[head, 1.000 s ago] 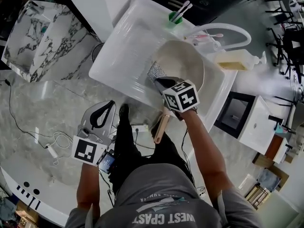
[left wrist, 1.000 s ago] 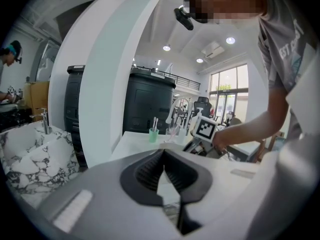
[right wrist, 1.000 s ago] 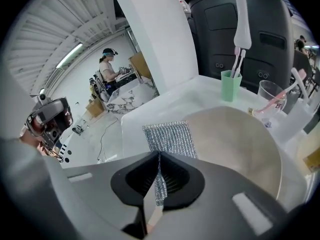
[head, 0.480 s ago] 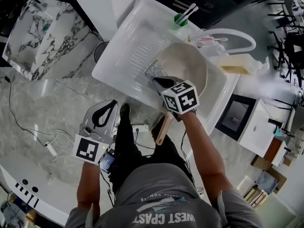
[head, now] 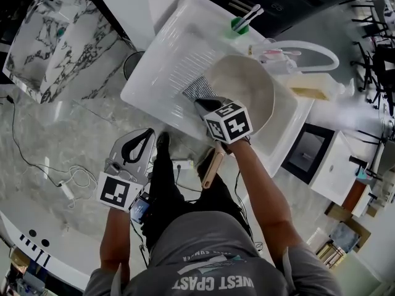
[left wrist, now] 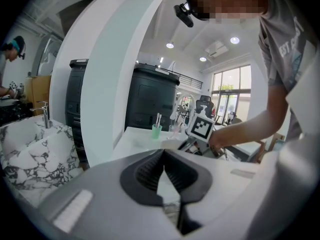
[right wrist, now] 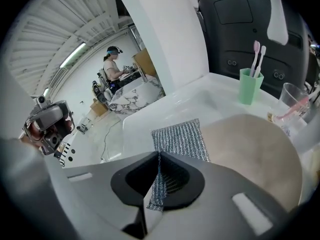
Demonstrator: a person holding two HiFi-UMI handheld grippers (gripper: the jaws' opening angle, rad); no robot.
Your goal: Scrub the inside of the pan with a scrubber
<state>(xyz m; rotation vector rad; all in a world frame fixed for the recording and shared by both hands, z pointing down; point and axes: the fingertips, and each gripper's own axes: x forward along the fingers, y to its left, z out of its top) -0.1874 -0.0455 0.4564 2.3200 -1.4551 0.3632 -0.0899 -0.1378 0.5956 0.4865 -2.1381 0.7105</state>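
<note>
A beige pan lies in the white sink, its wooden handle sticking out over the near edge. My right gripper is shut on a silver mesh scrubber, which hangs at the pan's left rim. In the right gripper view the scrubber runs from between the jaws of the right gripper out over the pan. My left gripper hangs low at the left, away from the sink, shut with nothing in it; its own view shows the left gripper closed.
A green cup with toothbrushes stands on the sink's far edge, beside a curved white faucet and a soap bottle. A marbled block stands at the far left. A cable lies on the floor. A person works in the background.
My right gripper has edged slightly left with the scrubber along the pan's rim. The left gripper has stayed where it was.
</note>
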